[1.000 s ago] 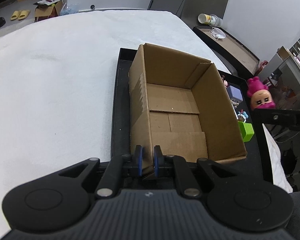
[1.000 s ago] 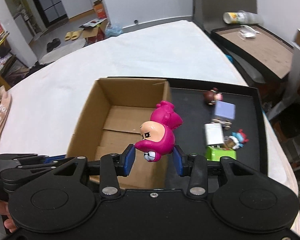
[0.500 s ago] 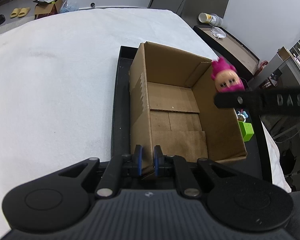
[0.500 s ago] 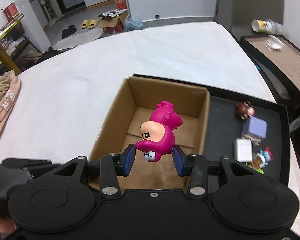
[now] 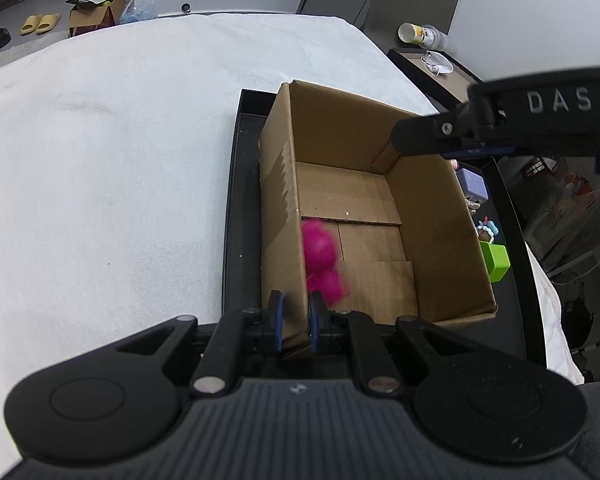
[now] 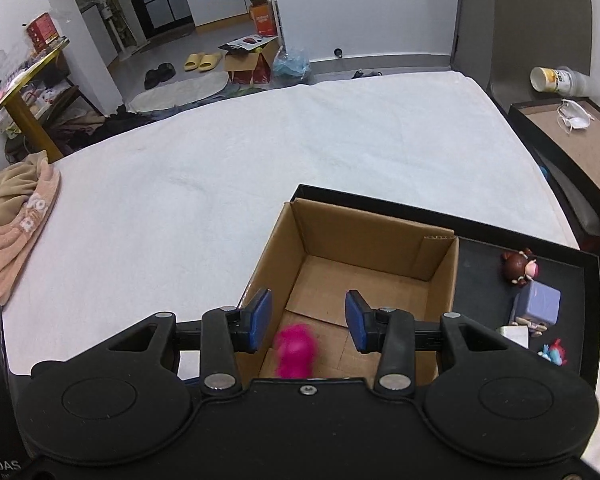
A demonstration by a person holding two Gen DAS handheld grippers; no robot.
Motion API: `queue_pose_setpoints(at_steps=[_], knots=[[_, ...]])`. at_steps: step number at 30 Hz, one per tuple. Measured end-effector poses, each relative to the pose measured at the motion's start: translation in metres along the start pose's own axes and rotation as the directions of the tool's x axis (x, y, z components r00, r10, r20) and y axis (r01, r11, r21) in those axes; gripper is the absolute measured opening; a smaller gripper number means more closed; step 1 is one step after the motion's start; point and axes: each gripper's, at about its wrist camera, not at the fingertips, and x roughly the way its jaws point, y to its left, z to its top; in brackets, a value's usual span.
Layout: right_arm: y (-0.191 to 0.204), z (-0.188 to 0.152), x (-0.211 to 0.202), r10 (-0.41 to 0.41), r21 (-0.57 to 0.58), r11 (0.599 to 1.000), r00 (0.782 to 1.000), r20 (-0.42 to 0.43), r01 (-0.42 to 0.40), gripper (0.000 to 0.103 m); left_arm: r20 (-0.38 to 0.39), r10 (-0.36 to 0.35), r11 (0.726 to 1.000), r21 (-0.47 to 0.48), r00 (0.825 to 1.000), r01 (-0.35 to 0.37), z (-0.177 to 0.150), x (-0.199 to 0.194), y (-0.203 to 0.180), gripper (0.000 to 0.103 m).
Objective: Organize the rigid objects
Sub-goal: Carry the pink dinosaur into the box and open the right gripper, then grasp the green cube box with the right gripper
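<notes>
Pink figurine is out of the right gripper: half a second ago it sat clamped between the blue pads, now the jaws stand apart with nothing between them and the toy is a motion-blurred pink smear below, inside the cardboard box. In the left wrist view the same blur sits against the box's left wall near the front corner; can't tell whether it has landed or is mid-fall.

Left gripper is unchanged from a second ago, clenched on the near-left corner of the box wall and pinning the box in the black tray.

Judgement: first item is effectively stowed. Left to sort, on the tray right of the box: brown-haired figurine, lilac cube toy, white block, small blue-and-red figure, green block. Next move is probably the right gripper swinging over to the tray for one of these while the left holds the box.
</notes>
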Motion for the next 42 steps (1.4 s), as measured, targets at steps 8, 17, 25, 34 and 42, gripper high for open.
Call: queue_pose_setpoints(at_steps=[8,17,25,34,42], knots=[[-0.017,-0.014,-0.008,-0.014,0.034,0.999,1.000,-0.015,0.015,0.041,0.000,0.007,1.000,0.009,1.000,-0.007,0.000,0.001,-0.001,0.012],[-0.058,-0.032,-0.031,-0.068,0.098,0.993,0.998,-0.005,0.069,0.042,-0.002,0.015,1.000,0.011,1.000,-0.015,0.000,0.000,-0.003,0.012],[-0.102,-0.055,-0.041,-0.121,0.161,0.979,0.992,-0.020,0.123,0.046,-0.005,0.030,0.999,0.020,1.000,-0.030,0.001,0.001,-0.006,0.012],[-0.139,-0.076,-0.036,-0.161,0.224,0.960,0.986,-0.040,0.166,0.069,-0.011,0.062,0.997,0.038,0.998,-0.062,0.001,0.002,-0.014,0.012],[-0.162,-0.091,-0.009,-0.186,0.260,0.944,0.978,-0.096,0.205,0.083,-0.014,0.087,0.995,0.045,0.996,-0.087,0.001,0.004,-0.019,0.012]])
